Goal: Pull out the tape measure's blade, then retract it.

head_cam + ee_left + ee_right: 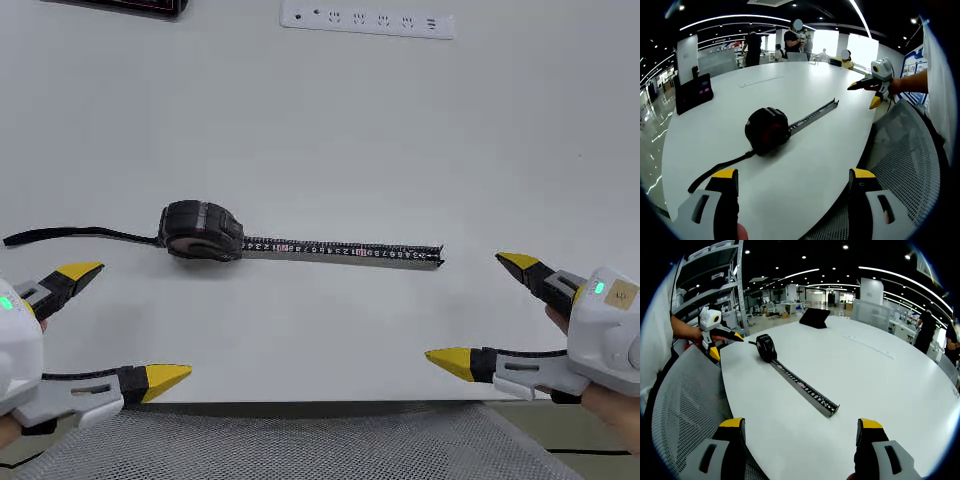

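1. Tape measure (201, 231) lies left of middle on the white table (330, 130), blade (340, 250) drawn out flat to the right, strap (70, 236) trailing left.
2. Left gripper (144, 320) hovers near-left, jaws wide apart, holding nothing.
3. Right gripper (464, 306) hovers near-right beyond the blade's tip, equally wide and empty.
4. Bare tabletop separates both from the tape.
5. Power strip (367, 20) lies far off; mesh seat (300, 445) borders the near edge.

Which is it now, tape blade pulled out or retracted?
Pulled out. The blade lies extended flat on the table from the case, its numbered markings exposed.
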{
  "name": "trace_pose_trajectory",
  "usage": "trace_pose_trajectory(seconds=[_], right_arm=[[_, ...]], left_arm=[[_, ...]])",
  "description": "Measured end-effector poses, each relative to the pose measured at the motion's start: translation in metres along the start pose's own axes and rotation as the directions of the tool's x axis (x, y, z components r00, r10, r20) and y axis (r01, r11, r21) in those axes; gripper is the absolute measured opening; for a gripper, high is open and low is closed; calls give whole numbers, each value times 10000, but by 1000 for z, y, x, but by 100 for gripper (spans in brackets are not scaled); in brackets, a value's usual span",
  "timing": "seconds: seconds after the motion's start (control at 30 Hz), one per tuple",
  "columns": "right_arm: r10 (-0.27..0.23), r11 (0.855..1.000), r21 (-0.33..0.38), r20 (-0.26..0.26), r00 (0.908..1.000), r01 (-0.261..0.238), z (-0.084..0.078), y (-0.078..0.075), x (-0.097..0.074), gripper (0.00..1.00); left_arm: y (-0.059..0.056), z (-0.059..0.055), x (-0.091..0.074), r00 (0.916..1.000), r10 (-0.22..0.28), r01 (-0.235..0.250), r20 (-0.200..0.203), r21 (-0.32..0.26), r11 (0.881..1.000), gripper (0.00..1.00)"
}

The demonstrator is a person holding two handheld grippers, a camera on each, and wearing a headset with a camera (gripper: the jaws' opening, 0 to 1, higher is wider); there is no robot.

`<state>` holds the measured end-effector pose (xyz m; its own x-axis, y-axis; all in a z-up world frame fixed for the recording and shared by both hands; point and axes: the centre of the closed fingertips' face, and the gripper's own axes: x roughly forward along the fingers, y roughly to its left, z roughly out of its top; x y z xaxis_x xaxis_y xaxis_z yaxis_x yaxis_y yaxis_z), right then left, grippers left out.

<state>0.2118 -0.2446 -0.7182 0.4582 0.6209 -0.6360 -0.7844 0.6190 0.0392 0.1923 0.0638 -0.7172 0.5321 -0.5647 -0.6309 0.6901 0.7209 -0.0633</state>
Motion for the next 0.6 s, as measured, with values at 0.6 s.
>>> trace_pose_trajectory(seconds=[0.6], right_arm=[[60, 9999, 116, 11, 10000, -60, -3, 10, 0, 99]], left_arm=[[-7, 5, 0, 9995, -209, 222, 245, -565, 9982, 99]])
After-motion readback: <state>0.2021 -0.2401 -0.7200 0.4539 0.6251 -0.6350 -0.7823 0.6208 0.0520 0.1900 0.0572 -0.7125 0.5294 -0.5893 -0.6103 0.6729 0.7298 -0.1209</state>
